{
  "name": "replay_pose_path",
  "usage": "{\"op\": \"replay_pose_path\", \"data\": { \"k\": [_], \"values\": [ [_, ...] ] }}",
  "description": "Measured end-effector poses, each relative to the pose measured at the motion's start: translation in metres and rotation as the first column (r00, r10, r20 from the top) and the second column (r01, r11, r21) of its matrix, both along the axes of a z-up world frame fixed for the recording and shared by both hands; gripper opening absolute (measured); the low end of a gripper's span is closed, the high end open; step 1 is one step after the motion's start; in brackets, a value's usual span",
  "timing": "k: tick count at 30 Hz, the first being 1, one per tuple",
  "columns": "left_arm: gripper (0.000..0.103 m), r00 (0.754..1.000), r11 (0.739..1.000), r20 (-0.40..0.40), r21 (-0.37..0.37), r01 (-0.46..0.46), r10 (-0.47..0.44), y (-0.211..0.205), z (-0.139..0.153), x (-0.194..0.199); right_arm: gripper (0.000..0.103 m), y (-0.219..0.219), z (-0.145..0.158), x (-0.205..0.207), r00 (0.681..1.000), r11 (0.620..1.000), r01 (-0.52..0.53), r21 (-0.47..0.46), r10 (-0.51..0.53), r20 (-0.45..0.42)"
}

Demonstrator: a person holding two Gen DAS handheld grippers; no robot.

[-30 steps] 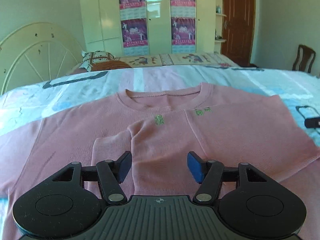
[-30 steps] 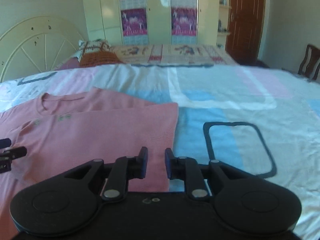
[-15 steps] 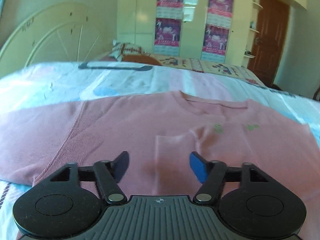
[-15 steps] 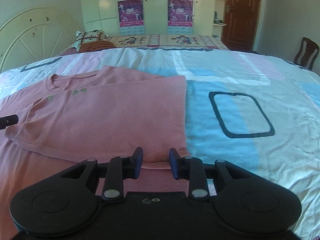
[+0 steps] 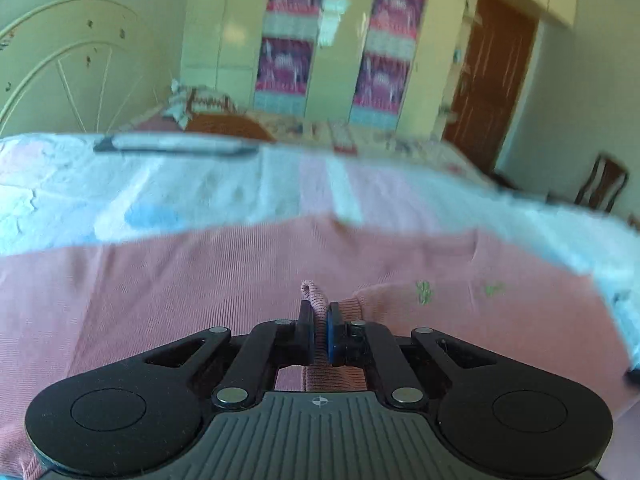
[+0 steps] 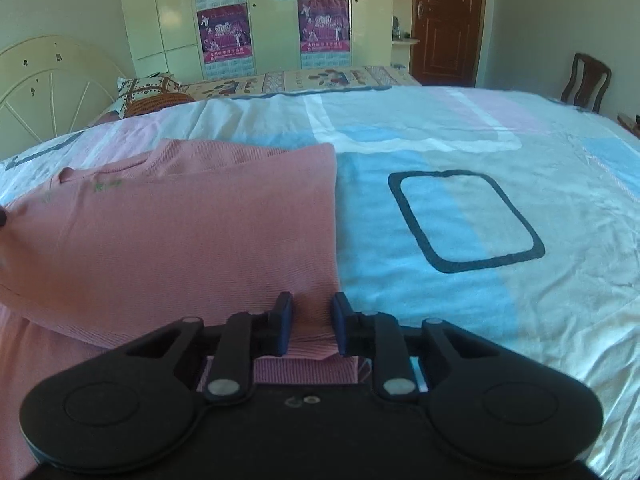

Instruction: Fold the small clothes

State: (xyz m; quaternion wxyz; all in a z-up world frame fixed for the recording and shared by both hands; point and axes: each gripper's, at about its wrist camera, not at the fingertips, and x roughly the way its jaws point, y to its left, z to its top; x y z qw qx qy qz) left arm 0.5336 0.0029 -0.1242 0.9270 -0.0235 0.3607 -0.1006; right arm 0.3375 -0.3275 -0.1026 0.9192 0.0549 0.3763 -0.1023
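Pink top is lying spread across the patterned bedsheet, its right side folded inward so the fold edge is running straight beside the blue patch. Half a second ago the left gripper was hovering with its fingers wide apart over the fabric; now they are pinching together on a small raised loop of the pink knit, which is poking up between the pads. The right gripper is sitting lower than before at the near corner of the fold, its fingers slightly apart with the pink hem lying between them, not squeezed. Two small green marks on the chest are showing but are too blurred to read. Posters on the wardrobe behind are carrying print too small to make out
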Motion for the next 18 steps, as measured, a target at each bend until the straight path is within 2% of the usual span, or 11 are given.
{"op": "replay_pose_path", "data": {
  "k": [1, 2, 3, 4, 6, 8, 9, 10, 12, 15, 18],
  "values": [
    [0.013, 1.000, 1.000, -0.007, 0.012, -0.001, 0.001, 0.002, -0.003, -0.002, 0.021, 0.001, 0.002, 0.001, 1.000, 1.000, 0.002, -0.005, -0.002, -0.006],
    [0.022, 0.999, 0.999, 0.025, 0.030, -0.030, 0.029, 0.005, 0.004, -0.010, 0.022, 0.002, 0.005, 0.001, 1.000, 1.000, 0.007, -0.011, -0.007, -0.011],
    [0.049, 0.994, 0.992, 0.059, 0.089, -0.092, 0.087, 0.005, 0.012, -0.021, 0.024, 0.004, 0.011, 0.000, 1.000, 1.000, 0.005, -0.013, -0.004, 0.004],
    [0.060, 0.985, 0.984, 0.117, 0.113, -0.140, 0.126, 0.005, 0.019, -0.034, 0.027, 0.006, 0.017, -0.004, 1.000, 1.000, -0.006, -0.010, 0.006, 0.030],
    [0.062, 0.980, 0.994, 0.184, 0.073, -0.086, 0.072, -0.003, 0.031, -0.058, 0.027, 0.011, 0.021, -0.008, 0.998, 0.999, -0.038, 0.000, 0.038, 0.058],
    [0.062, 0.975, 0.997, 0.222, 0.081, 0.003, -0.022, -0.026, 0.036, -0.080, 0.024, 0.016, 0.015, -0.008, 0.996, 0.997, -0.065, 0.027, 0.064, 0.054],
    [0.062, 0.976, 0.995, 0.209, 0.079, 0.053, -0.069, -0.035, 0.034, -0.083, 0.023, 0.018, 0.010, -0.006, 0.997, 0.997, -0.068, 0.042, 0.066, 0.035],
    [0.062, 0.982, 0.991, 0.157, 0.094, 0.093, -0.107, -0.045, 0.028, -0.081, 0.023, 0.020, 0.004, -0.005, 0.998, 0.997, -0.061, 0.039, 0.060, 0.015],
    [0.063, 0.994, 0.987, 0.034, 0.128, 0.097, -0.102, -0.052, 0.007, -0.069, 0.023, 0.023, 0.002, -0.006, 0.999, 0.999, -0.046, 0.028, 0.045, 0.026],
    [0.065, 0.994, 0.992, 0.045, 0.089, 0.092, -0.096, -0.039, 0.011, -0.076, 0.025, 0.026, 0.009, -0.005, 0.999, 0.999, -0.023, 0.028, 0.022, 0.024],
    [0.065, 0.993, 0.998, 0.117, 0.051, 0.021, -0.027, -0.001, 0.028, -0.092, 0.027, 0.024, 0.017, -0.010, 0.999, 0.999, -0.007, 0.036, 0.005, 0.047]
  ]
}}
